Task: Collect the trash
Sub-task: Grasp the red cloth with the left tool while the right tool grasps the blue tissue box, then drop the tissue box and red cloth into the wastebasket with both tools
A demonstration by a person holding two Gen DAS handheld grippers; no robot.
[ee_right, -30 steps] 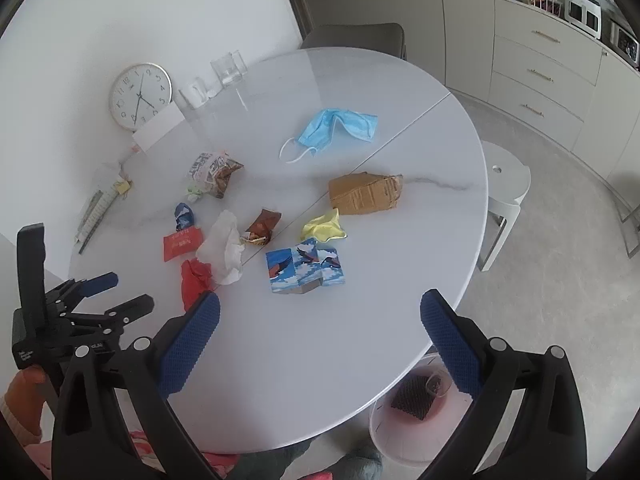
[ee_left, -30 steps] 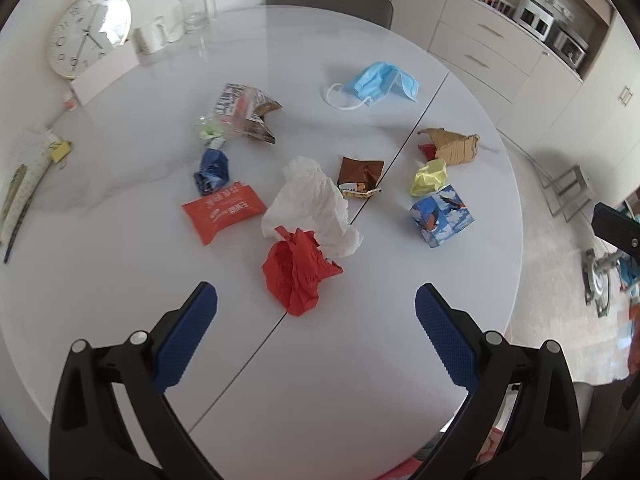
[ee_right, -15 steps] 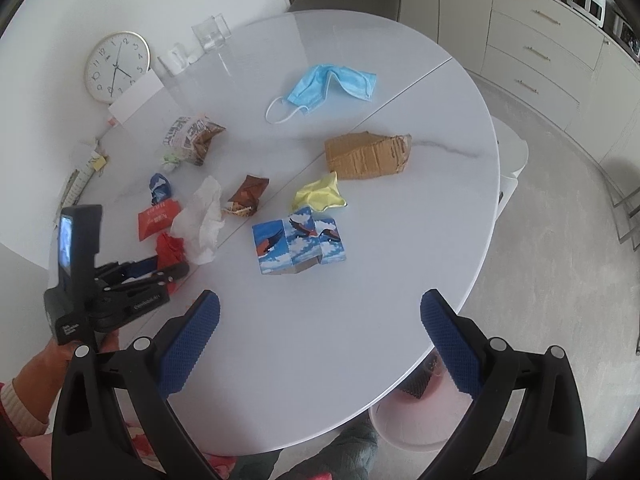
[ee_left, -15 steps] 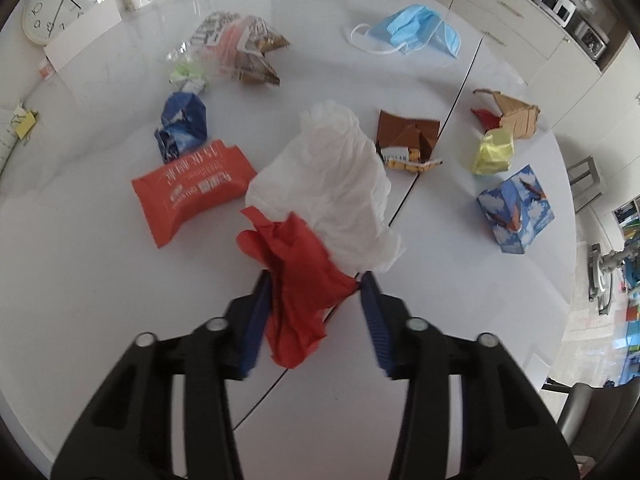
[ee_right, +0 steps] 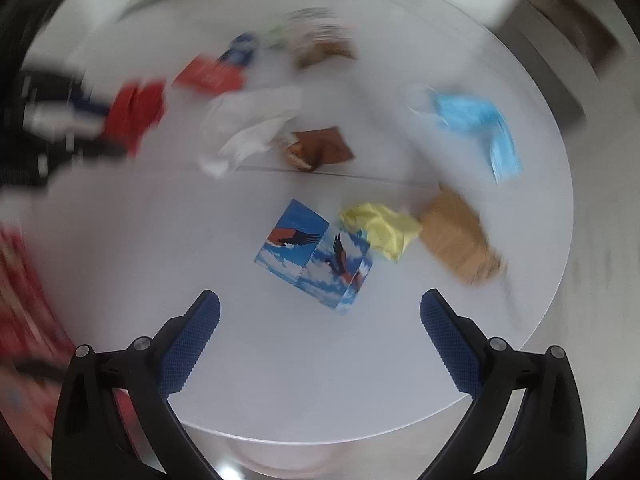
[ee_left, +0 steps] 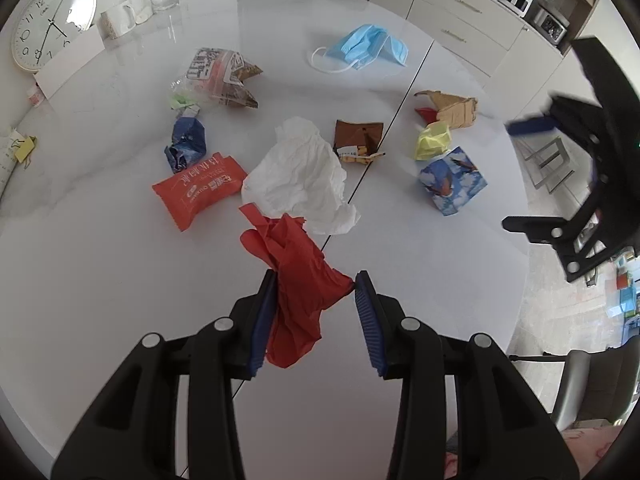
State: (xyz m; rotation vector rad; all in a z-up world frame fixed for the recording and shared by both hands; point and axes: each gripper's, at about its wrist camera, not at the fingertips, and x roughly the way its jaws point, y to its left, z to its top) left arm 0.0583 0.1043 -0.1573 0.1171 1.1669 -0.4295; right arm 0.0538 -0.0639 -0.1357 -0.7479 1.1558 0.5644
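Both views are brightly and evenly lit by soft daylight. In the left wrist view everything is rendered sharply; pale reflections are spread over the glossy table [ee_left: 120, 280] and only faint shadows are cast under the litter. Straight lines are bowed by the fisheye lens and the corners are cut off in black. The right wrist view is smeared by motion blur — most heavily toward the rim, least at the gripper fingers [ee_right: 188, 348]

- On the table [ee_left: 100, 280], the tissue [ee_left: 300, 176] serves as landmark.
- The flat packet [ee_left: 200, 190] lies just left of the tissue.
- The face mask [ee_left: 368, 46] lies well behind the tissue.
- The printed box [ee_left: 452, 184] stands well to the tissue's right.
- The crumpled glove [ee_left: 296, 276] sits just before the tissue.
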